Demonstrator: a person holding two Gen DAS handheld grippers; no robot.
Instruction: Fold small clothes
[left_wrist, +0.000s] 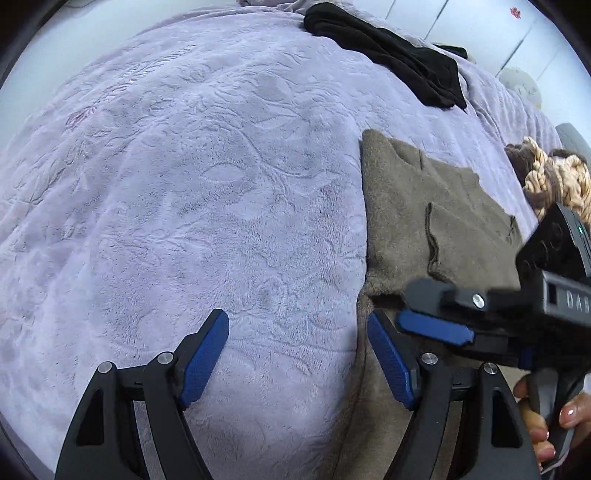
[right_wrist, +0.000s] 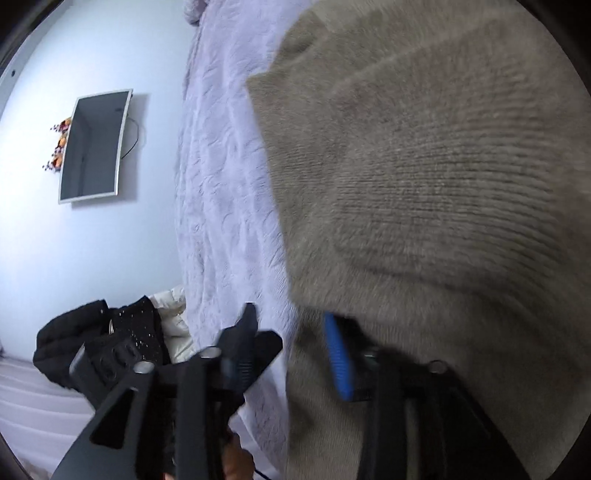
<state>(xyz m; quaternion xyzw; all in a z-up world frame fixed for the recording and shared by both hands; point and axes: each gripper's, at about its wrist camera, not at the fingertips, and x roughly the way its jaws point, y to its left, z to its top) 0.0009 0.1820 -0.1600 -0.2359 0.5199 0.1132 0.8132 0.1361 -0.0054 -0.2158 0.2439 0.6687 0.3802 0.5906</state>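
A taupe knit garment (left_wrist: 436, 229) lies partly folded on the lilac bedspread (left_wrist: 184, 184) at the right. My left gripper (left_wrist: 299, 354) is open and empty, its right finger at the garment's left edge. My right gripper (left_wrist: 436, 314) reaches in from the right over the garment's near edge. In the right wrist view the right gripper (right_wrist: 295, 343) is open; the garment (right_wrist: 424, 184) fills the view and drapes over the right fingertip (right_wrist: 338, 354). The left gripper's finger (right_wrist: 247, 332) shows beside it.
A black garment (left_wrist: 388, 48) lies at the far side of the bed. A beige and brown knitted item (left_wrist: 546, 173) lies at the right. In the right wrist view a wall screen (right_wrist: 92, 144) and dark clothes (right_wrist: 103, 343) show beside the bed.
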